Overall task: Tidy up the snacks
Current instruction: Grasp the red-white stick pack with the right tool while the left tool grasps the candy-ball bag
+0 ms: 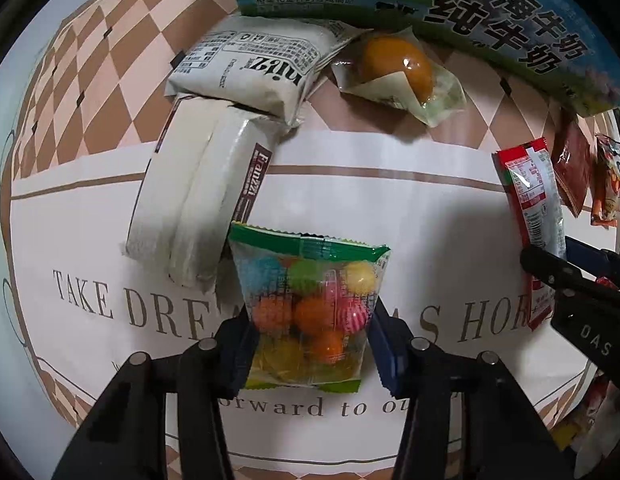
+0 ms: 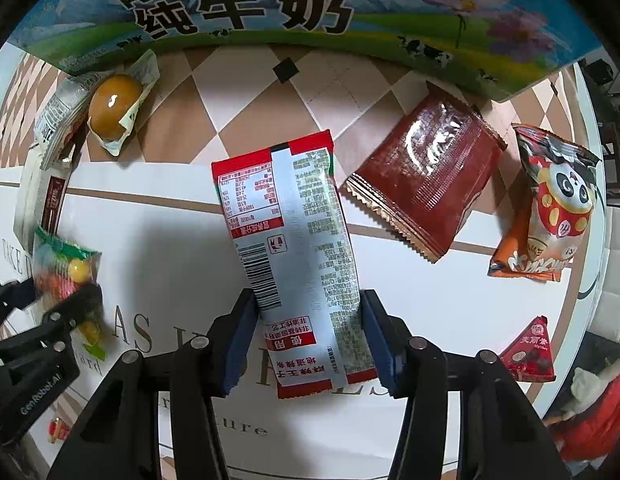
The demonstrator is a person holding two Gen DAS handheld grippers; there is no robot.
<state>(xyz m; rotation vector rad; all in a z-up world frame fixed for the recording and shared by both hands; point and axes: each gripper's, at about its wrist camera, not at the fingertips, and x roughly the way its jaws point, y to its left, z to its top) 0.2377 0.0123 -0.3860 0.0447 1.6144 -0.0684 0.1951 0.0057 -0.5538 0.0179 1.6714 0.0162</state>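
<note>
My left gripper (image 1: 310,344) is shut on a clear bag of coloured candy balls (image 1: 310,308) with a green top, held over the printed tablecloth (image 1: 370,208). The bag also shows at the left of the right wrist view (image 2: 67,272). My right gripper (image 2: 310,336) is shut on a long red and white snack packet (image 2: 293,248), which also shows at the right of the left wrist view (image 1: 530,208). White Franzzi packs (image 1: 197,200), a white Hitz pack (image 1: 253,68) and a wrapped braised egg (image 1: 398,64) lie ahead of the left gripper.
A milk carton box (image 2: 310,4) stands along the back. A dark red foil packet (image 2: 426,176), a panda snack bag (image 2: 550,208) and a small red triangular pack (image 2: 530,356) lie to the right. The table edge is at the far right.
</note>
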